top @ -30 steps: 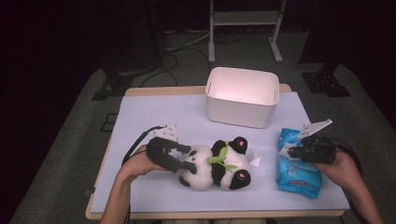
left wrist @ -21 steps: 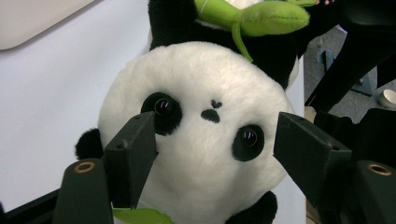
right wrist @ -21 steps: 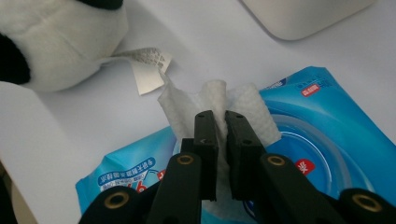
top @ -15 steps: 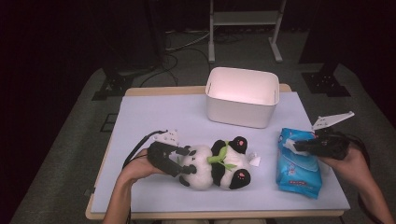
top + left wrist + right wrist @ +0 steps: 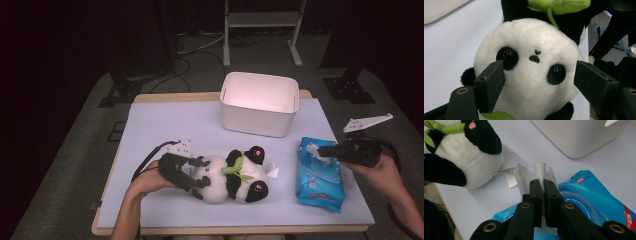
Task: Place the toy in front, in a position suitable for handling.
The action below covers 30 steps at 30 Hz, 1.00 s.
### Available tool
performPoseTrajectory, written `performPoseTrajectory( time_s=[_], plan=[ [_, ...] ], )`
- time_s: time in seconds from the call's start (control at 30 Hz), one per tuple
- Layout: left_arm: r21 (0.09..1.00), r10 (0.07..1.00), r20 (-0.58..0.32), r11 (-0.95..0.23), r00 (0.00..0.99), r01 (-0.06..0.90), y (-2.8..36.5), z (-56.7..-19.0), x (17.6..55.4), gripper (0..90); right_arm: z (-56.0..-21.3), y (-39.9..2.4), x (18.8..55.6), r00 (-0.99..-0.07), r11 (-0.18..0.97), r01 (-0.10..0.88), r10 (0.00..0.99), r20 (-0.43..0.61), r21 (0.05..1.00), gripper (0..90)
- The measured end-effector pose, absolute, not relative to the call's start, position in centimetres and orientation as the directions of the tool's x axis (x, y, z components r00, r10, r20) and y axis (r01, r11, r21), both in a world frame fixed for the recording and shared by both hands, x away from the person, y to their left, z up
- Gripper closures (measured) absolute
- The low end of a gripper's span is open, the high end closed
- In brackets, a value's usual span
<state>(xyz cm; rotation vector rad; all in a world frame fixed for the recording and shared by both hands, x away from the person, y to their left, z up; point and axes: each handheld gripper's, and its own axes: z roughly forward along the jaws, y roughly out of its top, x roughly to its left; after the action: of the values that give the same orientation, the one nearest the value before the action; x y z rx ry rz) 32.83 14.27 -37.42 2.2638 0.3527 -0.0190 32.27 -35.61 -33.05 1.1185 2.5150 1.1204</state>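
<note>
A plush panda (image 5: 231,176) lies on its back on the pale mat, its head toward my left gripper (image 5: 199,173). In the left gripper view the panda's face (image 5: 531,72) sits between the two jaws of my left gripper (image 5: 538,64); they have just been opening and stand apart on either side of the head. A blue wet-wipe pack (image 5: 320,181) lies at the right. My right gripper (image 5: 320,149) is shut on a white wipe (image 5: 539,170) that sticks up out of the pack (image 5: 589,195), with the wipe pinched at the tips of the right gripper (image 5: 540,181).
A white open bin (image 5: 260,107) stands at the back of the mat (image 5: 170,125), behind the panda and the pack. A small white tag (image 5: 272,172) lies by the panda's feet. The table's front edge runs close to both hands.
My right gripper has risen and drifted right, drawing the wipe farther out of the pack. The left gripper's jaws have spread wider around the panda's head; the left hand stayed put.
</note>
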Motion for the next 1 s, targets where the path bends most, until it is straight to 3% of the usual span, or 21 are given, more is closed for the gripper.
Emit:
performPoseTrajectory(
  time_s=[0.2,0.47,1.0],
  plan=[
    [0.738,0.243,-0.124,-0.625,0.962,0.253,14.3,-37.4,32.8,23.1,-31.3,-35.3,32.2,-0.723,0.409,0.541,0.673,0.158,0.735,85.9],
    [0.74,0.245,-0.124,-0.623,0.961,0.255,14.3,-37.5,32.7,22.6,-28.7,-32.6,32.2,-0.779,0.465,0.483,0.614,0.122,0.742,85.7],
    [0.741,0.24,-0.125,-0.623,0.963,0.252,14.3,-37.7,32.7,21.1,-28.4,-22.4,32.9,-0.903,0.593,0.376,0.406,0.138,0.712,85.5]
  ],
)
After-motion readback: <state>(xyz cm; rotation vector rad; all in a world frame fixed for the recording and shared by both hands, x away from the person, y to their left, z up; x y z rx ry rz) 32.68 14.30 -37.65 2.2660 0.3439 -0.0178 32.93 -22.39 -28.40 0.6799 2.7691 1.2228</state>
